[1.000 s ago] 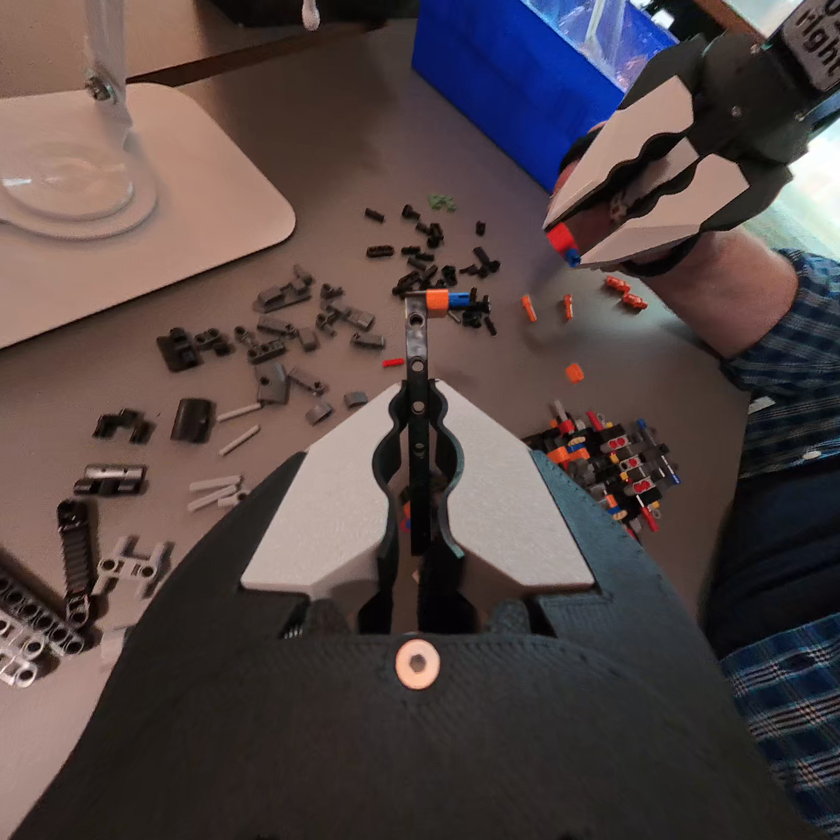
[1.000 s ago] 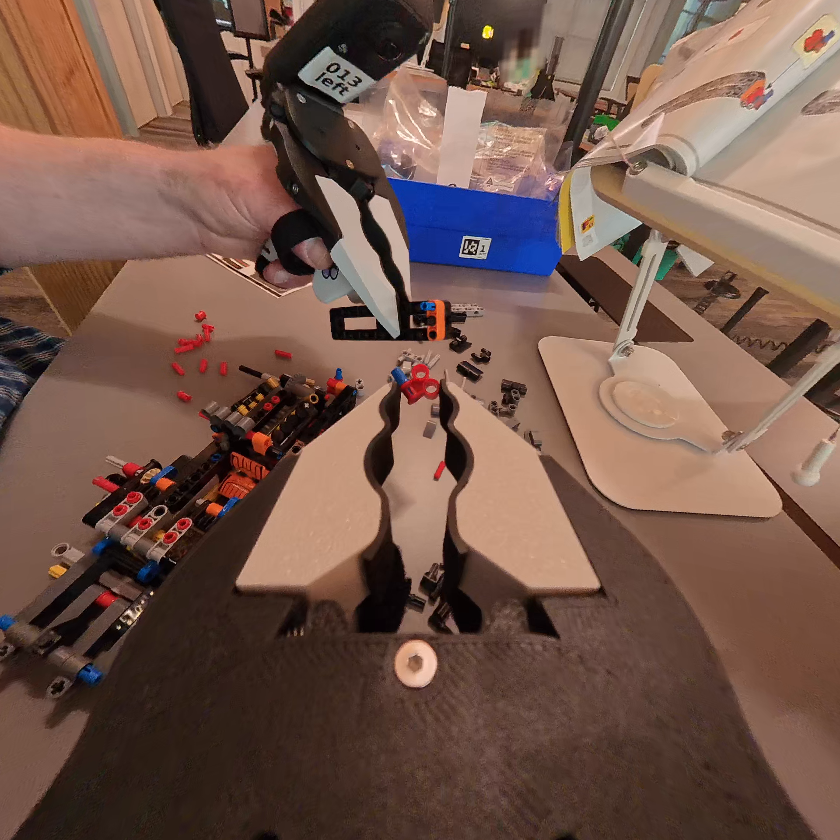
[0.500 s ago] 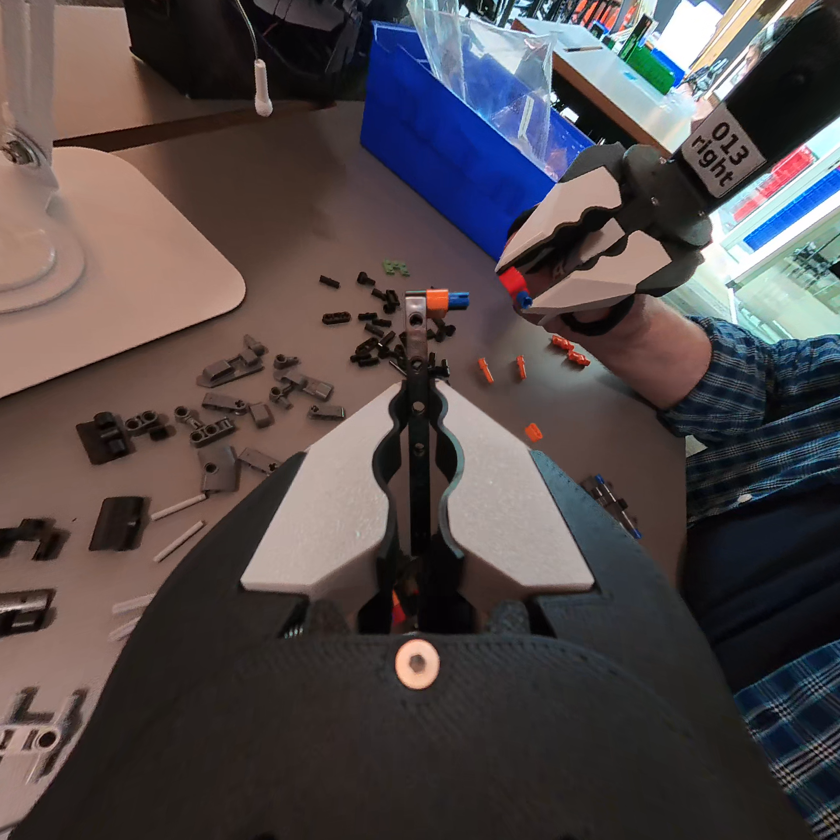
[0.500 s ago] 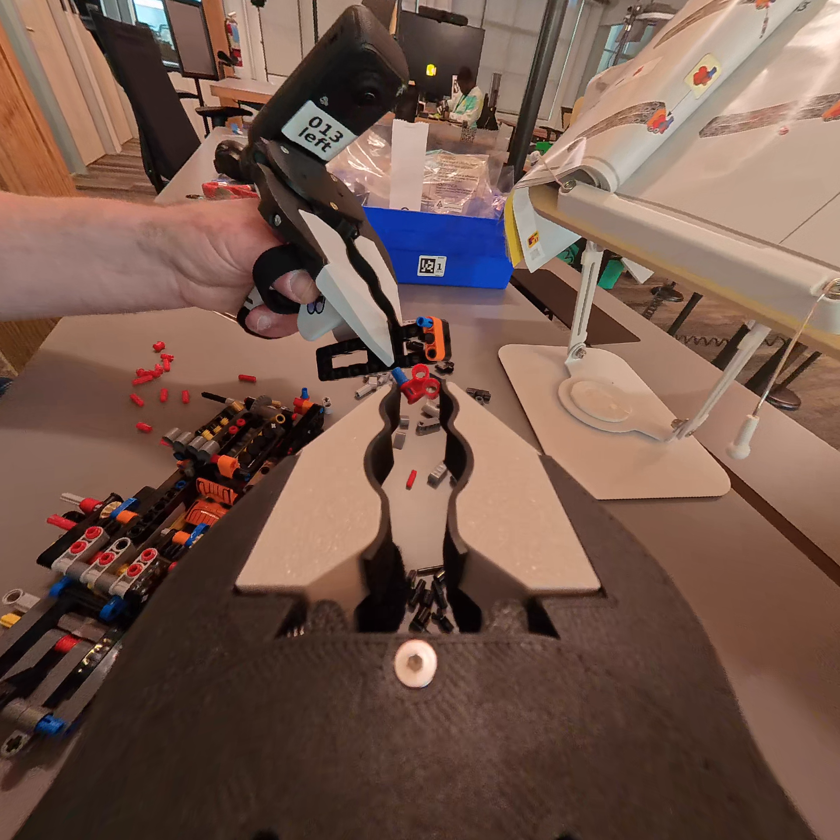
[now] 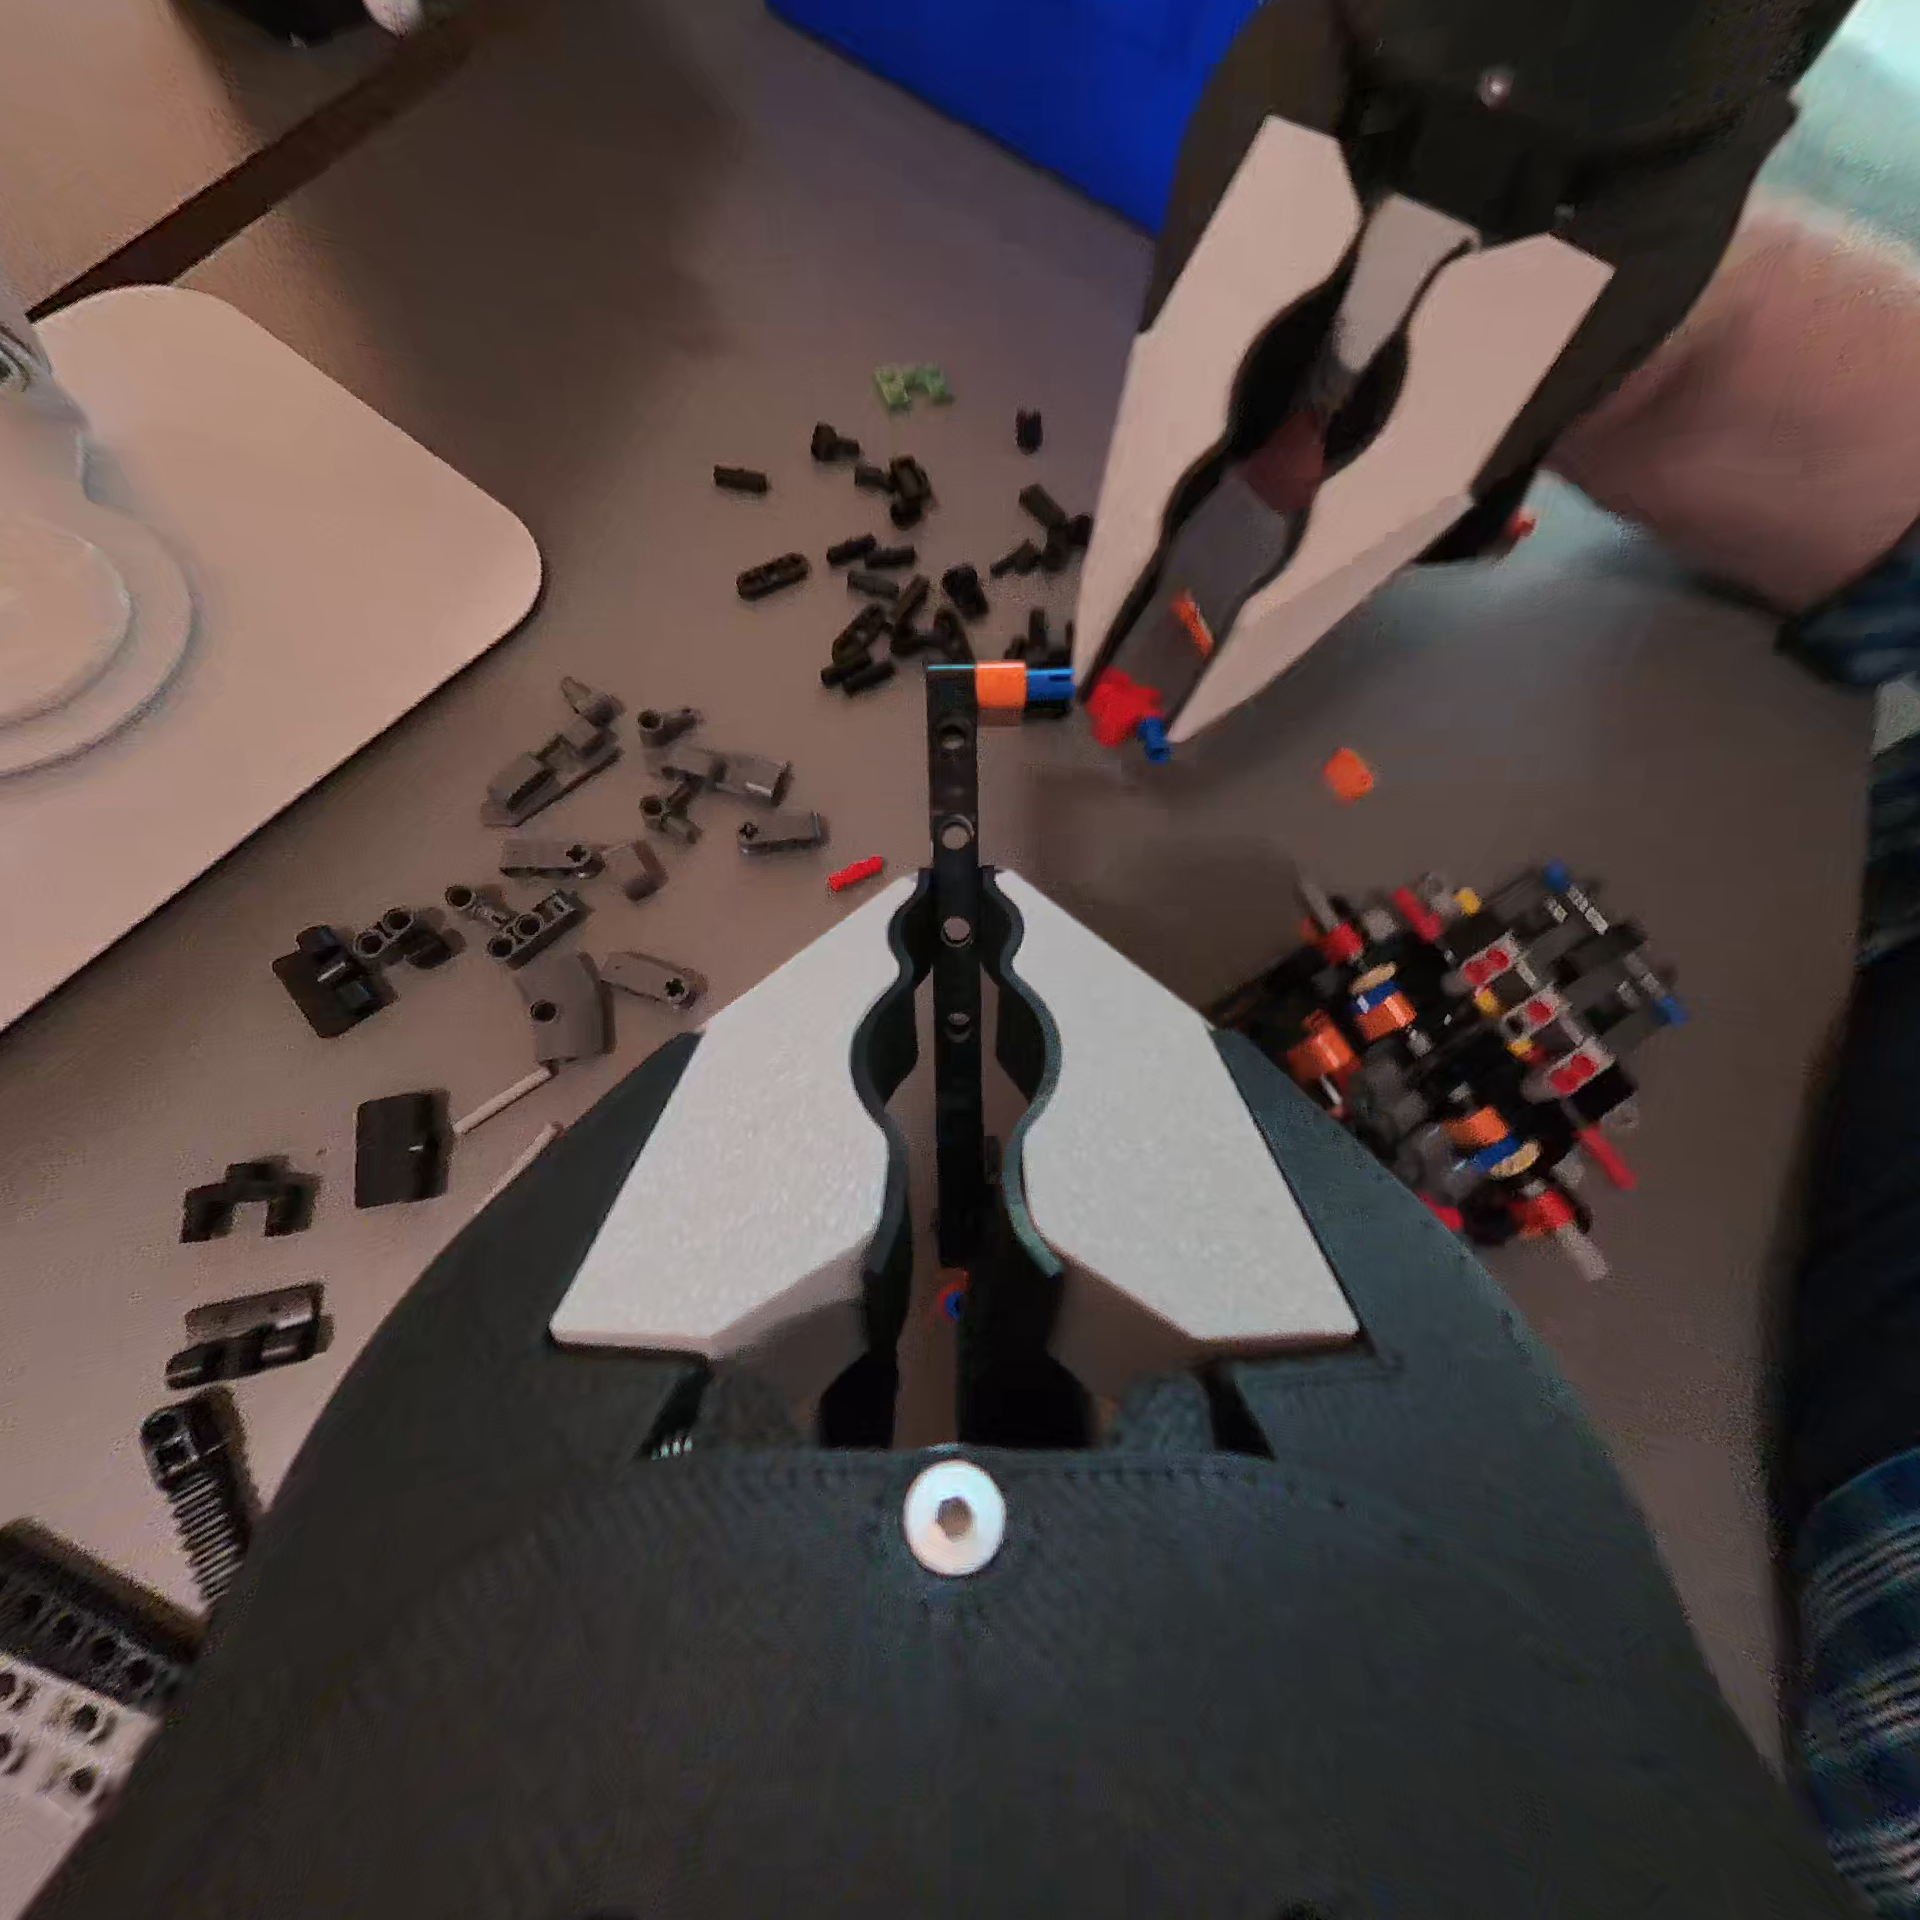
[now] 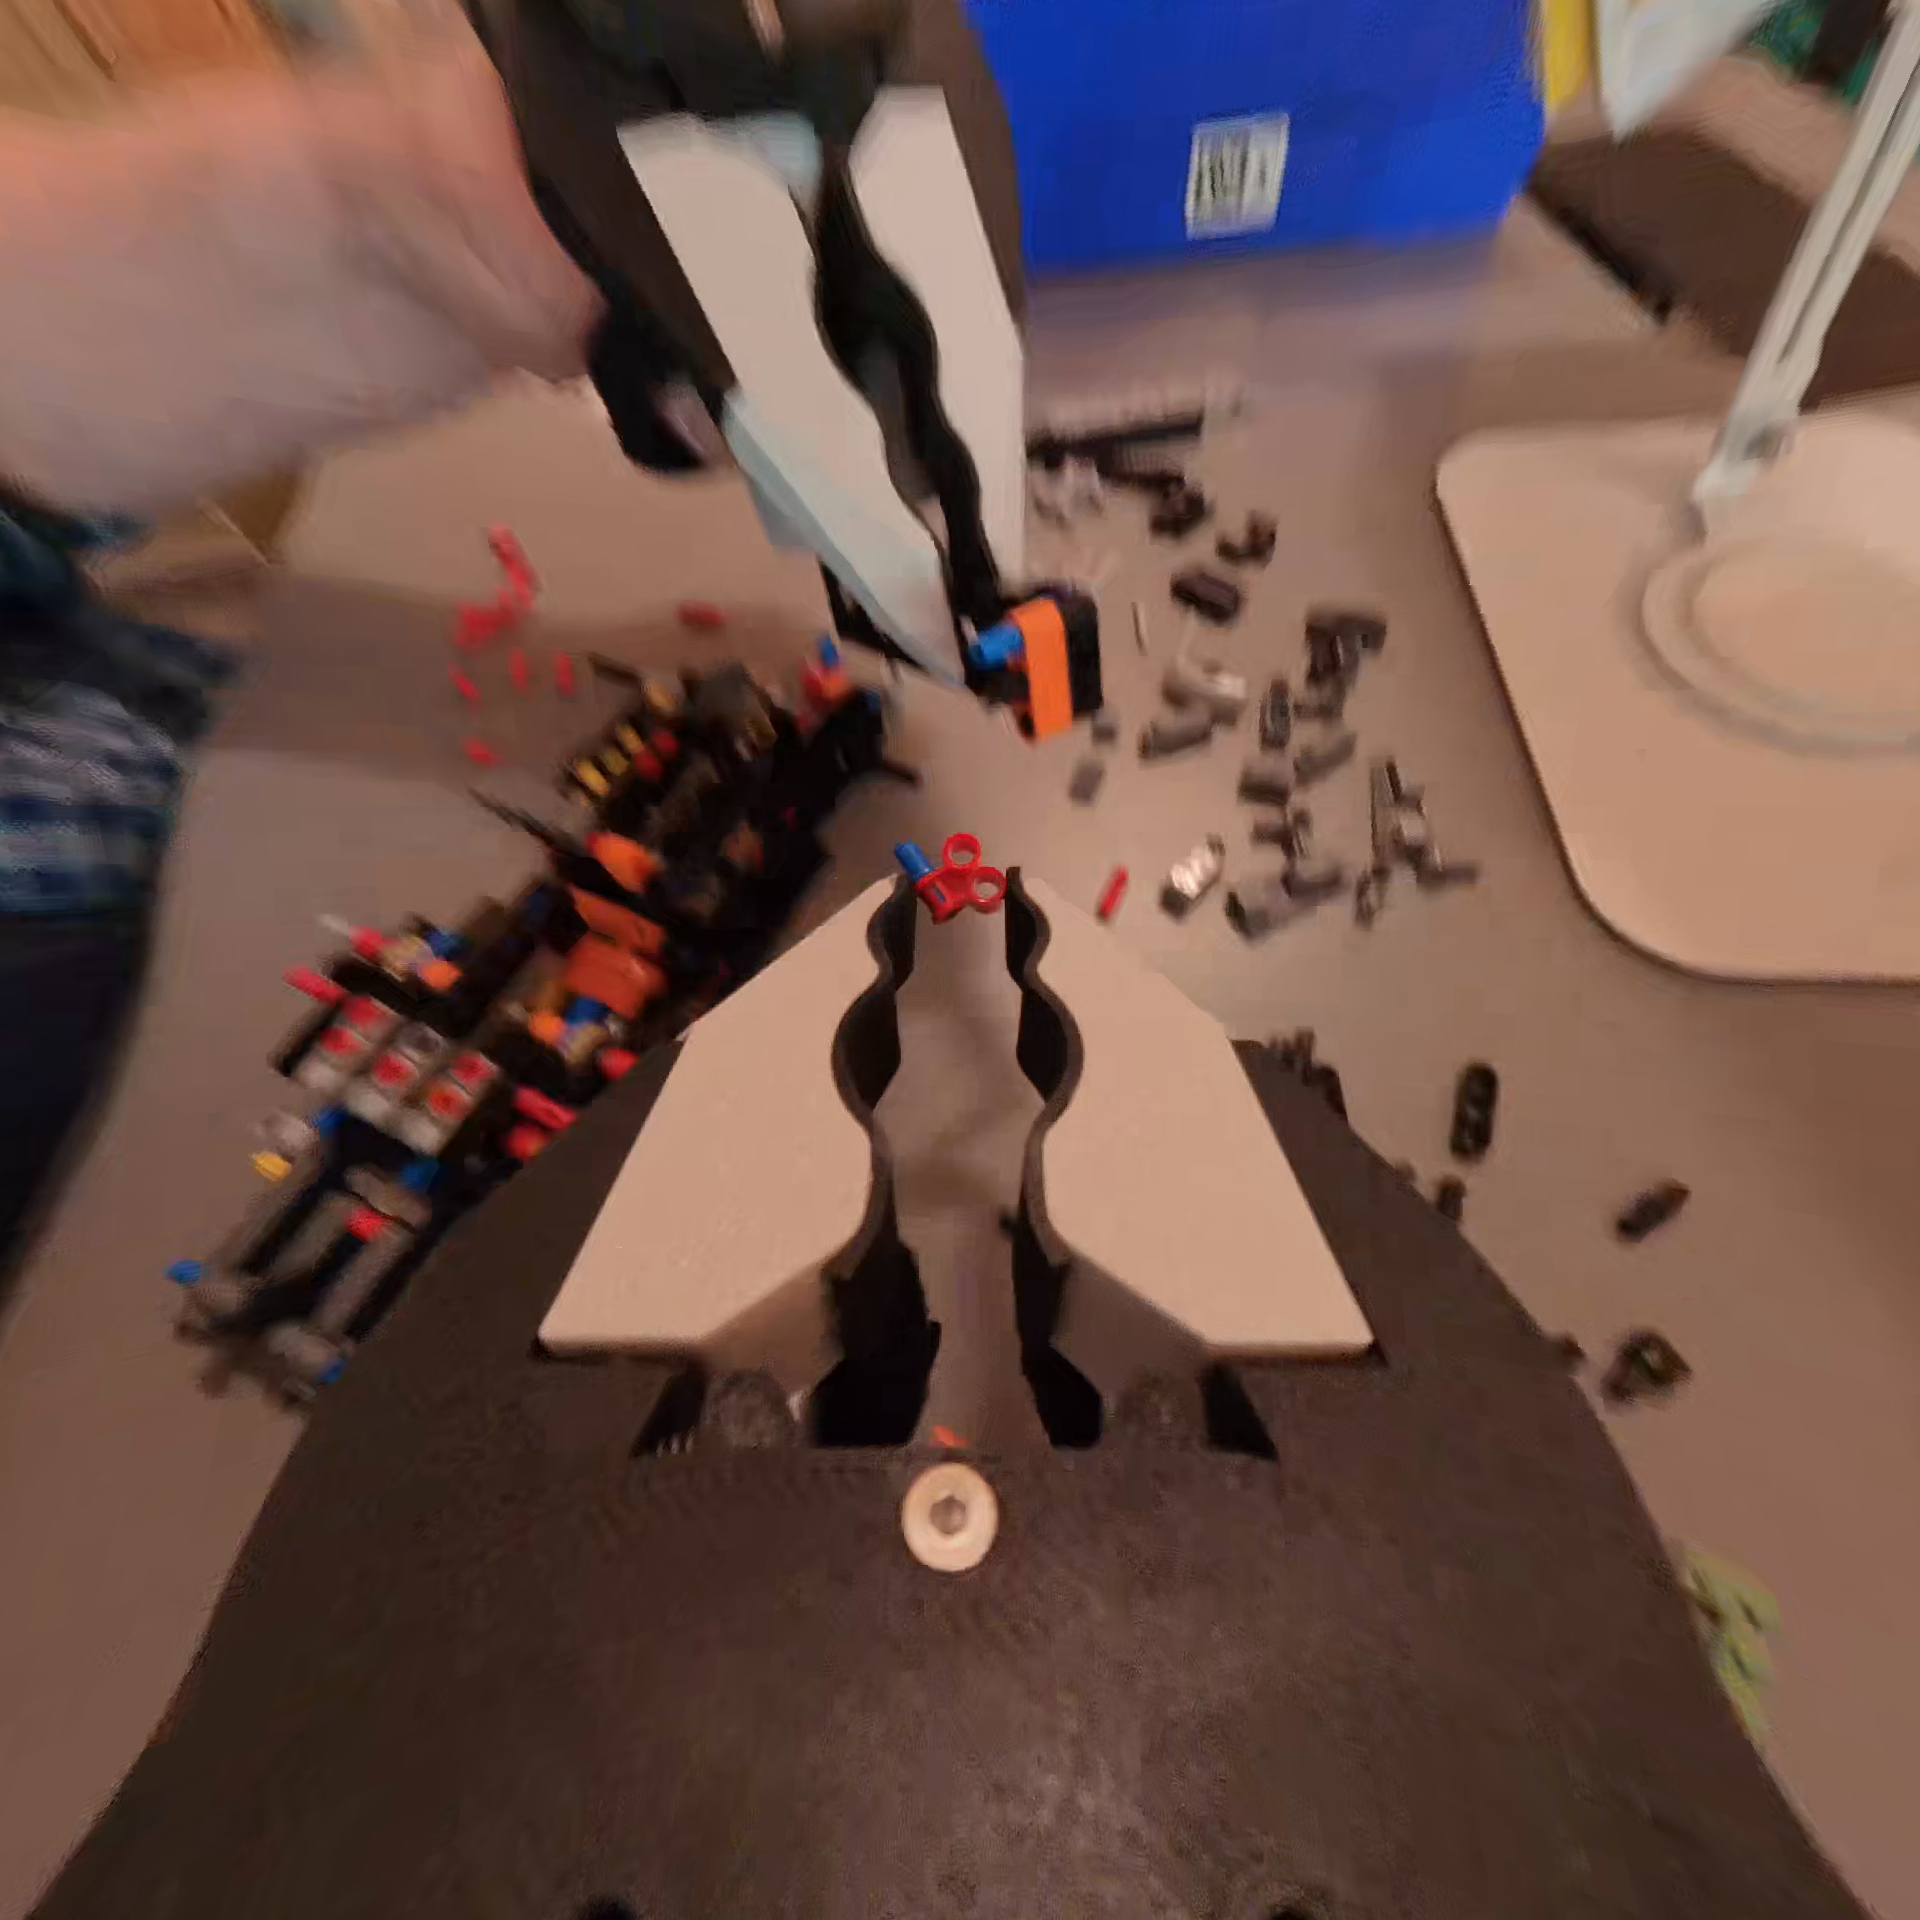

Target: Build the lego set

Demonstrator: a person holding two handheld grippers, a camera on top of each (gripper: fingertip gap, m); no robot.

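Note:
My left gripper [image 5: 956, 883] is shut on a black holed beam [image 5: 951, 769] that points forward. An orange piece [image 5: 1000, 686] and a blue pin [image 5: 1047, 684] sit on the beam's far end. My right gripper [image 6: 956, 883] is shut on a small red connector [image 6: 961, 881] with a blue pin [image 6: 911, 858]. In the left wrist view the right gripper [image 5: 1130, 717] holds the connector [image 5: 1120, 709] just right of the beam's blue pin, close above the table. In the blurred right wrist view the left gripper [image 6: 966, 634] and the orange piece [image 6: 1044, 665] are ahead.
A partly built black, red and orange model [image 5: 1455, 1039] lies on the grey table; it also shows in the right wrist view [image 6: 582, 966]. Loose black and grey parts [image 5: 904, 582] are scattered ahead. A white stand base [image 5: 260, 582] is left, a blue bin [image 6: 1299, 125] behind. The left gripper's tips are roughly 5 centimetres from the right gripper's.
Both grippers have come together and dropped toward the table. The right gripper's red connector is now right beside the beam's blue pin. Both keep their grip.

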